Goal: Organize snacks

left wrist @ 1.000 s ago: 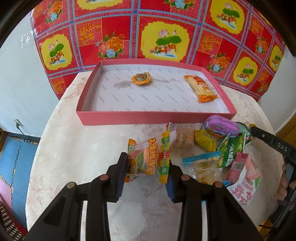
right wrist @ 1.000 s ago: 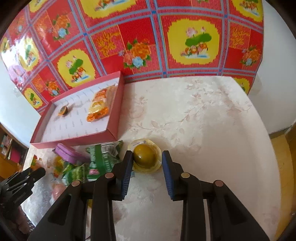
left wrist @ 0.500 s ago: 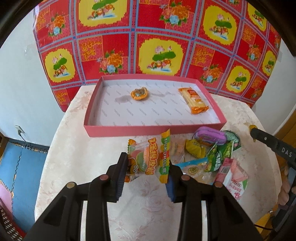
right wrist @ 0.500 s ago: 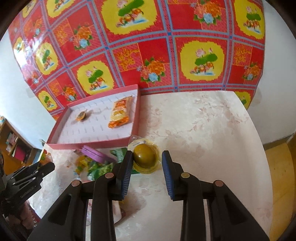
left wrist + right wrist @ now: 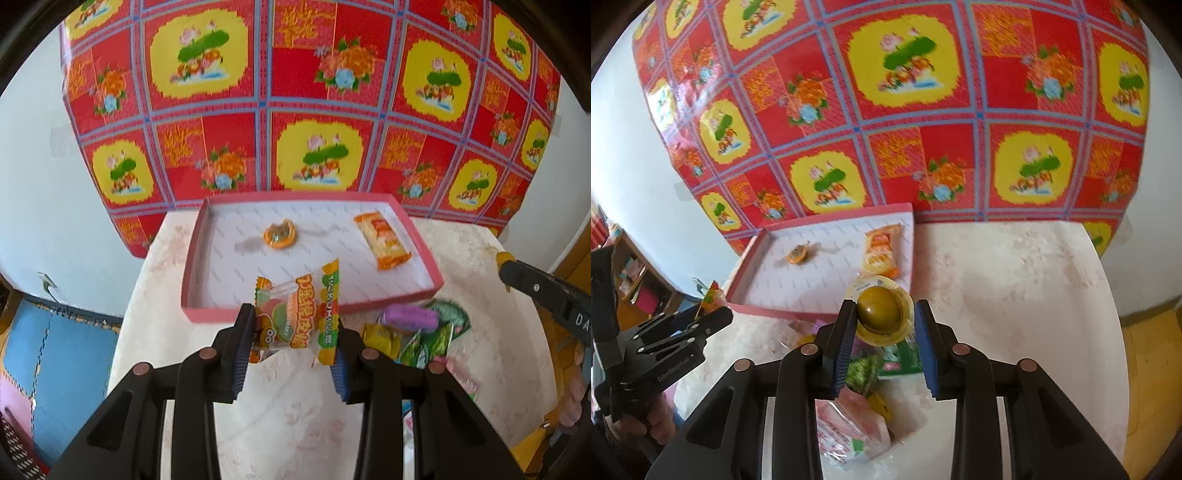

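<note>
the left tongs pinch a clear-and-orange crinkly gummy packet by its two side edges, lifted off the pale marbled table. the right tongs pinch a round yellow-rimmed plastic cup with a dark olive dome across its width, also in the air.

what the coming move turns on, as i judge it: the shallow pink cardboard box with a white patterned floor lies straight ahead of the left tongs, its near wall just past the packet, its long axis running across the line of the tongs. for the right tongs the same box sits ahead and to the left, with only its right corner behind the cup, so they would need to swing leftward to clear the wall. the left tongs look the nearer and better lined up.

already in the box: a small round orange sweet ahead, slightly left of the left tongs, and an oblong orange cracker packet ahead to their right, lying fore-and-aft.

the loose heap of wrapped snacks lies right of the left tongs, blurred and partly hidden by the finger; beneath the right tongs it is mostly covered. the box's near wall is hidden behind both held items.
</note>
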`<state>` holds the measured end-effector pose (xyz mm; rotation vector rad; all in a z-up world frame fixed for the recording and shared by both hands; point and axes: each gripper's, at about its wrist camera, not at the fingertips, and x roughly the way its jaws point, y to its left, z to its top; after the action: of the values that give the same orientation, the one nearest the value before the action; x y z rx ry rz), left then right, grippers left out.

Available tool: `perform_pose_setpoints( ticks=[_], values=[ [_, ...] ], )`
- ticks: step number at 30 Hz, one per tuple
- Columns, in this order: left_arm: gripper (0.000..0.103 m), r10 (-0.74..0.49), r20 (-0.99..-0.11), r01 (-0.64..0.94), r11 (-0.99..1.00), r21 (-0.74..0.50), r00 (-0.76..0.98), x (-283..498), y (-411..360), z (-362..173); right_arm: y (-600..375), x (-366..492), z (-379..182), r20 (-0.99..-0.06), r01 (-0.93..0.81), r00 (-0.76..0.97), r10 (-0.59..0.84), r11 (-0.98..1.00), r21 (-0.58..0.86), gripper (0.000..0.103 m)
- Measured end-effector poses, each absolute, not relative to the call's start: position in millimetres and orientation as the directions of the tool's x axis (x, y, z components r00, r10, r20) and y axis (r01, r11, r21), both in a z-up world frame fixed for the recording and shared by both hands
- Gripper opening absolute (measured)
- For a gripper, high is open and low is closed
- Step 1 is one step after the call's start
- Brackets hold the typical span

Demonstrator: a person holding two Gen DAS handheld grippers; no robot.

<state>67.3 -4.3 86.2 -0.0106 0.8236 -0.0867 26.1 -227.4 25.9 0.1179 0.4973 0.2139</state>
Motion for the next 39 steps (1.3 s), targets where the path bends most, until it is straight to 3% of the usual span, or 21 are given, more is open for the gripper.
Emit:
perform_pose_setpoints(
  ticks=[17, 39],
  values=[
    [0.038, -0.086, -0.694, 0.098, 0.995, -0.023, 0.715, 120.4, -3.7, 114.6, -195.5, 70.1, 65.1, -0.446, -0.224, 0.853, 0.271, 0.962, 0.156, 0.033],
    [0.038, -0.111, -0.741, 0.052, 0.993, -0.102, 0.662, 205.9, 8.3, 60.6, -170.7, 173.9, 40.4, -0.52, -0.23, 0.804, 0.288, 0.957, 0.176, 0.033]
  ],
)
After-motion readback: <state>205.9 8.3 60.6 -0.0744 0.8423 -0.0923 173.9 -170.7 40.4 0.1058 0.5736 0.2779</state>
